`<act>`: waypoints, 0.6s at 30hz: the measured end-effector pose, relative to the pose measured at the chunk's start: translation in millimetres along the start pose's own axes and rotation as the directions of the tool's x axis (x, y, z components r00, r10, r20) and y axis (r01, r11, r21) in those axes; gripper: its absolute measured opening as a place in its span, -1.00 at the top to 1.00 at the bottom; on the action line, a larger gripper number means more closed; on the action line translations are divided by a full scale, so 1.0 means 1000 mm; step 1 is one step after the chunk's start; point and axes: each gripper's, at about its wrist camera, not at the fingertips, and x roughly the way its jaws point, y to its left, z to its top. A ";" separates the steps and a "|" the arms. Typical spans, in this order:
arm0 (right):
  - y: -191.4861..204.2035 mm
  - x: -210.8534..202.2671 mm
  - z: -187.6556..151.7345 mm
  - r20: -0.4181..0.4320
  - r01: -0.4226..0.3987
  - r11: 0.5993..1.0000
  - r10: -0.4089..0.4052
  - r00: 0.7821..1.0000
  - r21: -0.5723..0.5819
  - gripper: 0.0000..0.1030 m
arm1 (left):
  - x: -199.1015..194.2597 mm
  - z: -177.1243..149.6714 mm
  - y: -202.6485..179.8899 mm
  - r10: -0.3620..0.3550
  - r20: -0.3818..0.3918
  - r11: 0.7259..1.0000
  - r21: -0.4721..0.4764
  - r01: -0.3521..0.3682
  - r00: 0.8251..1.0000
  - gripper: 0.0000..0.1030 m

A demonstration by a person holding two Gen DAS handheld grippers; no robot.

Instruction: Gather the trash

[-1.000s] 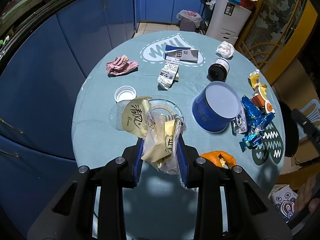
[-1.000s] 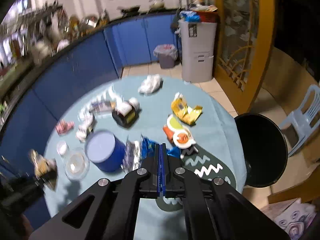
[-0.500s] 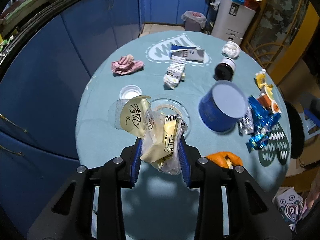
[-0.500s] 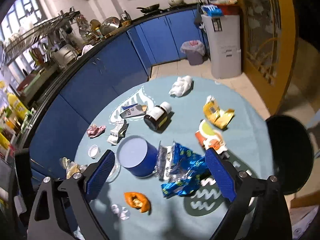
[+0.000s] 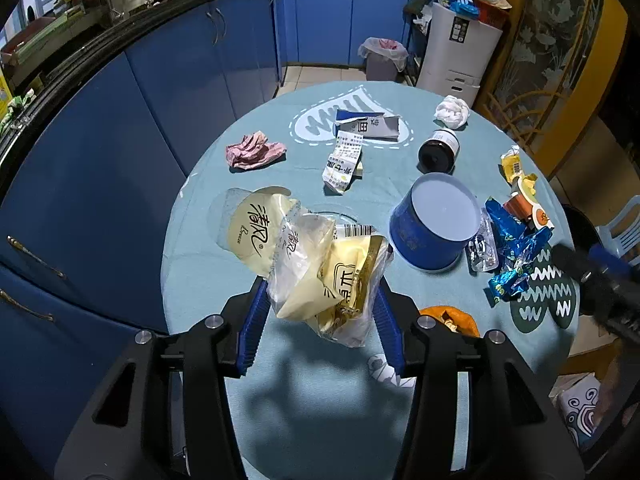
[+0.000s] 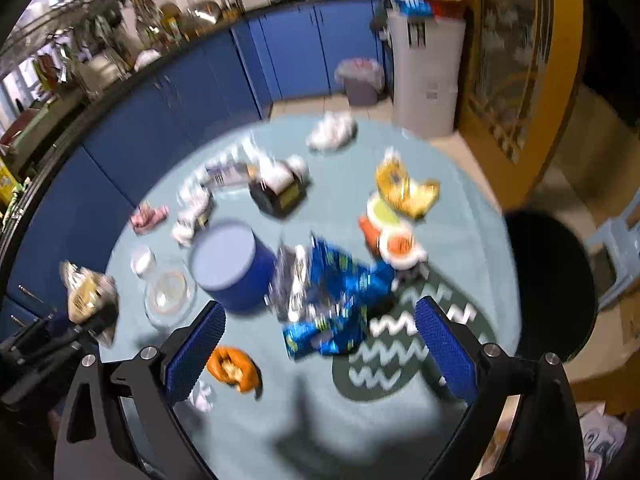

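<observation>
**Two tools over a littered round tabletop**

Nearest the left camera, the left tool (image 5: 320,322) has a bundle of crinkled wrappers (image 5: 316,268) between its blue ribbed pads; its jaws are opening, and the clear and cream plastic, printed with black characters, still fills the gap and touches both pads. The bundle is raised above the teal tabletop (image 5: 192,248).

The right tool (image 6: 318,350) stands wide with nothing between its pads, and its jaws are opening. It hangs above a crumpled blue foil wrapper (image 6: 332,292) with a silver lining, which lies on the tabletop; this view is motion-blurred.

Just beyond the left tool lies one orange peel (image 5: 450,318). Further in stands one blue cylindrical tub (image 5: 434,224), tilted, its pale round face towards the camera. To its right are the blue foil and one orange-and-white cup (image 5: 528,208), with one yellow packet (image 5: 514,164) behind.

Mid-table lie one printed paper slip (image 5: 344,160), one crumpled pink wrapper (image 5: 254,152) and one dark jar (image 5: 438,152) on its side. Furthest are one flattened blue-and-white carton (image 5: 368,124) and one white tissue ball (image 5: 452,112). Past the table edge, one lined bin (image 5: 382,60) stands on the floor by blue cabinets.
</observation>
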 end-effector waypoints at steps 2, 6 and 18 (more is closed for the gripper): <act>-0.004 0.012 -0.005 -0.043 0.011 1.000 -0.011 0.999 0.016 -0.81 | 0.004 0.000 0.000 -0.006 -0.014 1.000 -0.002 0.005 1.000 0.01; -0.003 0.026 -0.007 -0.076 0.038 0.999 -0.038 0.996 -0.001 -0.81 | 0.012 0.001 0.001 -0.013 -0.038 1.000 -0.006 0.013 0.999 0.04; -0.007 0.067 -0.008 -0.206 0.068 0.998 -0.068 0.976 -0.004 0.21 | 0.036 0.002 0.005 -0.020 -0.106 1.000 -0.022 0.018 0.994 0.28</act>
